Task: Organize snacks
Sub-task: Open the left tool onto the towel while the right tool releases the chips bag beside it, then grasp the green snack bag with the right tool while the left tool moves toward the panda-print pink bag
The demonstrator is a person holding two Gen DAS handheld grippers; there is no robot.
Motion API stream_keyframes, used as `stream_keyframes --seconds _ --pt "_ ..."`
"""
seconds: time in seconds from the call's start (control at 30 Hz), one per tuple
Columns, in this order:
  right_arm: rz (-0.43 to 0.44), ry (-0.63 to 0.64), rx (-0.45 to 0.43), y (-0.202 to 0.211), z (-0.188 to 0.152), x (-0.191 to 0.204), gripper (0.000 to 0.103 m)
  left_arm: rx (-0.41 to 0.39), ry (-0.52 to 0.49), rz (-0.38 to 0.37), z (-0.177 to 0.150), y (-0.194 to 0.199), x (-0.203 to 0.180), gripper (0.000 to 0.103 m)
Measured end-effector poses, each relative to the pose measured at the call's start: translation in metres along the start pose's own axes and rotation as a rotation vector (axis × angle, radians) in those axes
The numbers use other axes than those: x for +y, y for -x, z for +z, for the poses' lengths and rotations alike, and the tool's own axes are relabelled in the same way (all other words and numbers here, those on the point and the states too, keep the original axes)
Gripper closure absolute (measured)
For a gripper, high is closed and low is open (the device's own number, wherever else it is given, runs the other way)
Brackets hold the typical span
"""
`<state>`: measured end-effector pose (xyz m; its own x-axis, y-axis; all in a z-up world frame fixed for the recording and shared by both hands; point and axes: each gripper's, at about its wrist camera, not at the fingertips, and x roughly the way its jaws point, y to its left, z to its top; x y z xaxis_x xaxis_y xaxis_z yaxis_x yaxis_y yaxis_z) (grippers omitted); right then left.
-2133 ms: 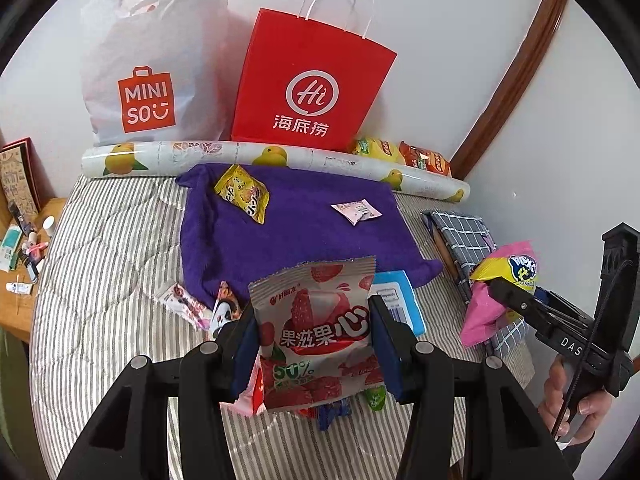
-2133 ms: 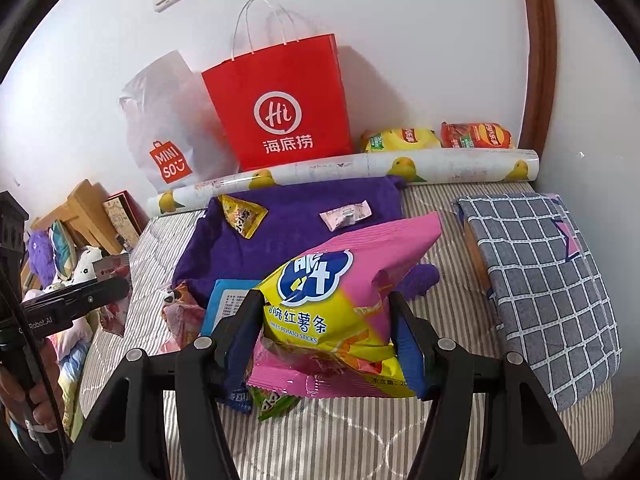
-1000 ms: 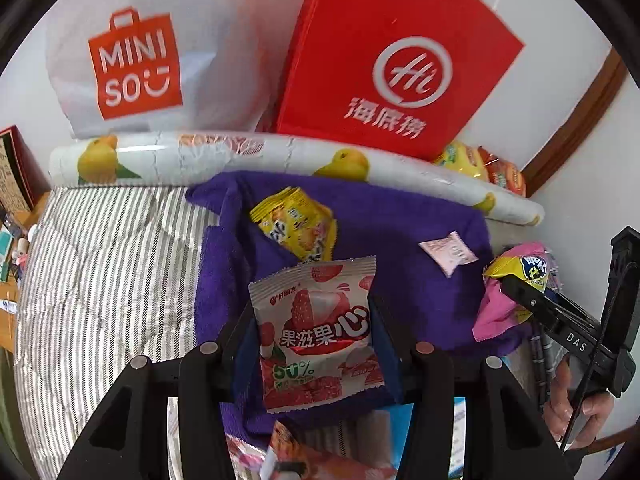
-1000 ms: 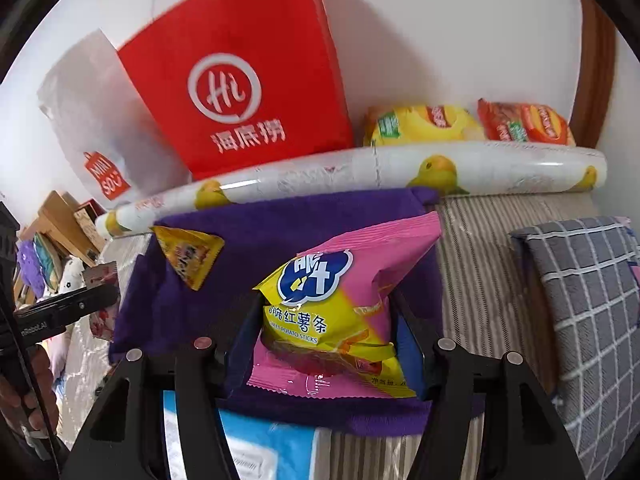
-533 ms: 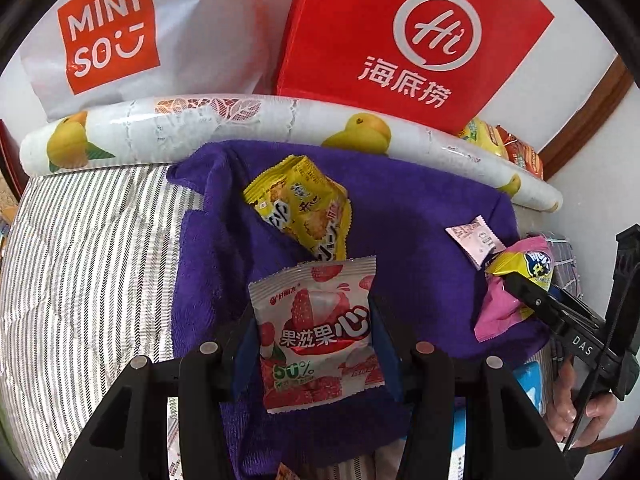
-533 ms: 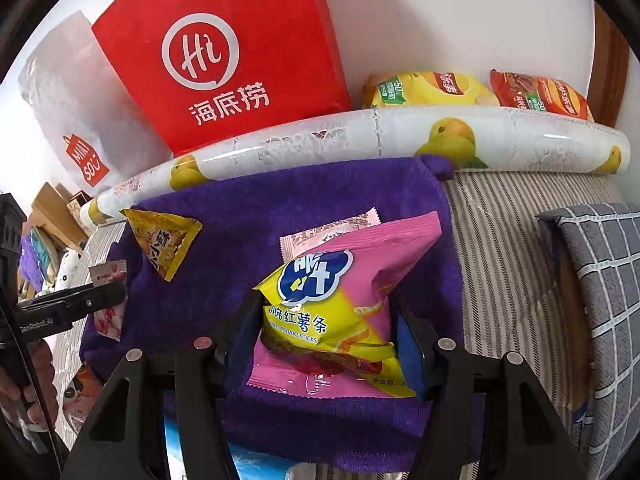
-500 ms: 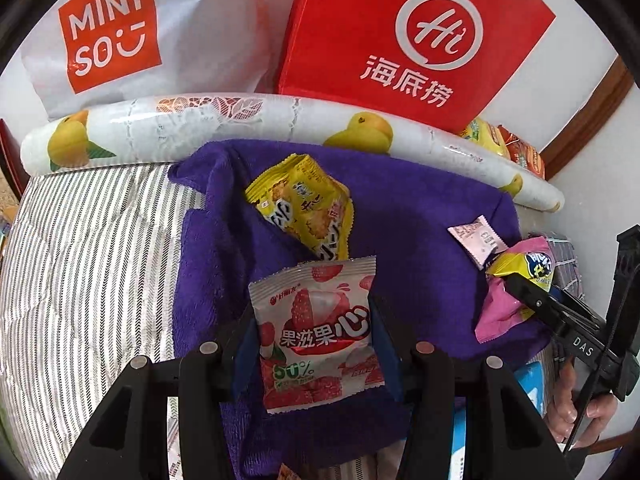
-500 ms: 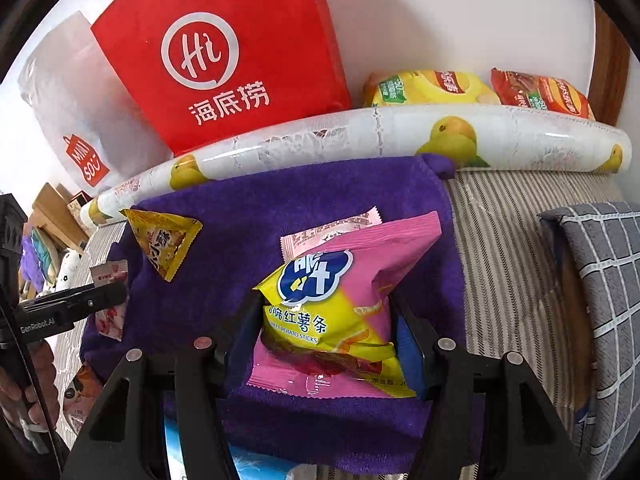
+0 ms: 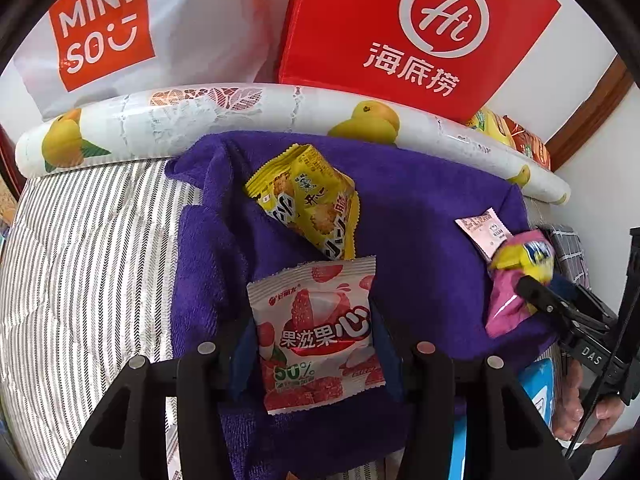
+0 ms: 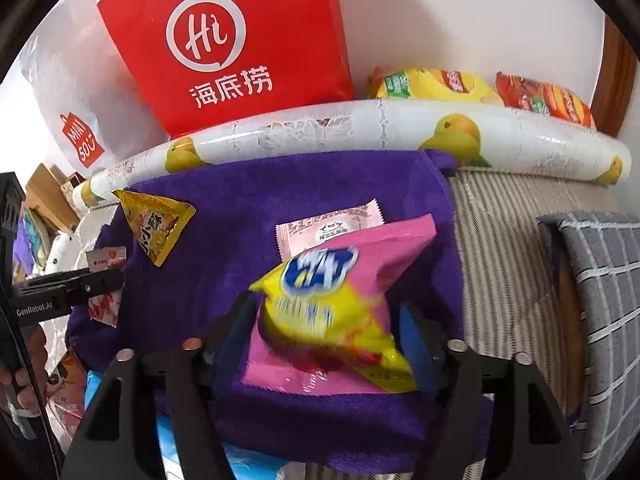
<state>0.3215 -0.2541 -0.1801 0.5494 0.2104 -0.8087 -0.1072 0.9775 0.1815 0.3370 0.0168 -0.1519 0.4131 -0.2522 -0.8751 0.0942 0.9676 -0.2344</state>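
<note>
A towel (image 9: pixel 420 240) lies on the striped bed (image 9: pixel 80 260). A rolled sheet (image 9: pixel 160 120) runs along its far edge; two bags (image 9: pixel 400 28) stand behind the roll, against the wall. On the towel, a cracker packet (image 9: pixel 308 200) lies far left and a small sachet (image 10: pixel 332 228) right. Two chip bags (image 10: pixel 432 84) lie behind the roll's right end, apparently touching. A folded checked cloth (image 10: pixel 608 300) lies right of the towel.

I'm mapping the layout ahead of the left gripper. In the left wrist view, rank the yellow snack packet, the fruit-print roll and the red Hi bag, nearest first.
1. yellow snack packet, on the purple towel just ahead
2. fruit-print roll, along the towel's far edge
3. red Hi bag, behind the roll against the wall
</note>
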Motion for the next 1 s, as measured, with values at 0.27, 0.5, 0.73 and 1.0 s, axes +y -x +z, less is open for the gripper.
stream_keyframes --seconds 0.27,0.5,0.73,1.0 --pt "-0.009 -0.028 -0.034 0.034 -0.005 -0.004 0.019 -0.027 -0.023 -0.005 -0.004 0.024 -0.005 0.035" --pt "0.000 -0.064 -0.073 0.079 -0.032 -0.001 0.019 -0.073 -0.017 -0.012 -0.024 0.067 -0.001 0.035" --pt "0.021 -0.060 -0.087 0.116 -0.073 0.018 0.023 -0.106 0.007 0.006 -0.054 0.104 0.012 0.035" --pt "0.091 -0.030 -0.003 0.121 -0.124 0.042 0.039 -0.111 0.080 0.023 -0.089 0.126 0.042 0.035"
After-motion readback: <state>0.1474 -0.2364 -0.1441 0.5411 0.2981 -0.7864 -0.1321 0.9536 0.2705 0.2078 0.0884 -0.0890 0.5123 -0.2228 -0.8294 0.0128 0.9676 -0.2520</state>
